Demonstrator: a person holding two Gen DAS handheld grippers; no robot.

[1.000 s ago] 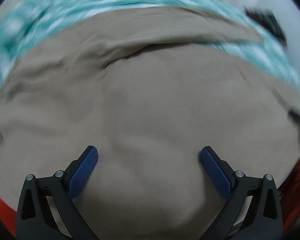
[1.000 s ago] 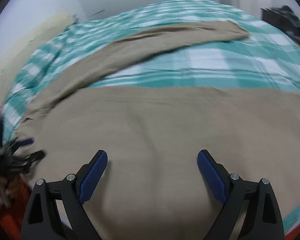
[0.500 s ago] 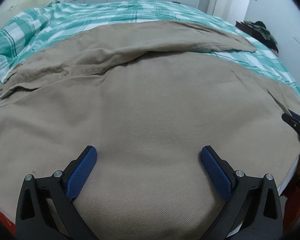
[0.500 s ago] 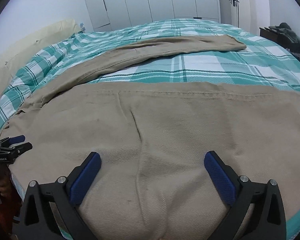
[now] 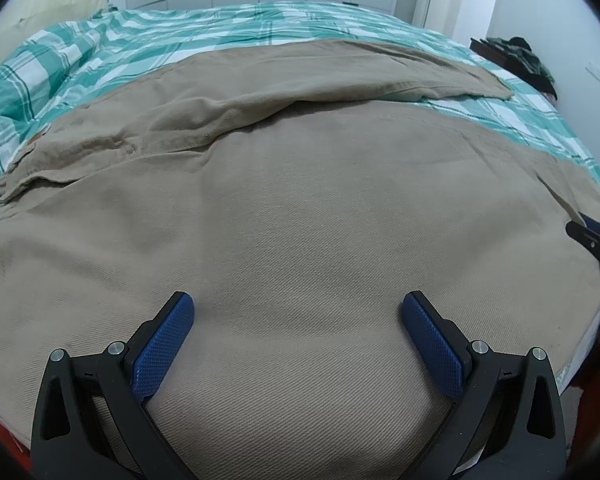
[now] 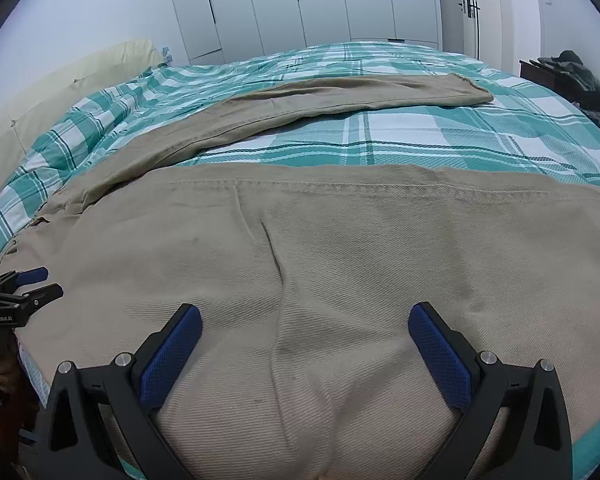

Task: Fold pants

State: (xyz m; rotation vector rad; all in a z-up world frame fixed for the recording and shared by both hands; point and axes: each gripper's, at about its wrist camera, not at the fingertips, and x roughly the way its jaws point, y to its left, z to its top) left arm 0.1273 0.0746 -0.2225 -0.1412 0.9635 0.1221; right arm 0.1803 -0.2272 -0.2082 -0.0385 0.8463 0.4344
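Note:
Tan pants (image 5: 300, 200) lie spread on a bed, the near leg along the bed's front edge and the far leg (image 6: 340, 96) stretching away to the right. My left gripper (image 5: 298, 308) is open just above the cloth of the near leg, holding nothing. My right gripper (image 6: 305, 320) is open over the near leg close to its hem seam, holding nothing. Each gripper shows at the other view's edge: the right one in the left wrist view (image 5: 596, 240), the left one in the right wrist view (image 6: 20, 292).
The bed has a teal and white checked cover (image 6: 420, 140). A cream pillow (image 6: 80, 76) lies at the far left. White wardrobe doors (image 6: 320, 0) stand behind. A dark side table with clothes (image 6: 572, 76) stands at the right.
Both views have settled from blur and tilted up slightly, showing more of the bed and room. Both grippers stay open over the near leg.

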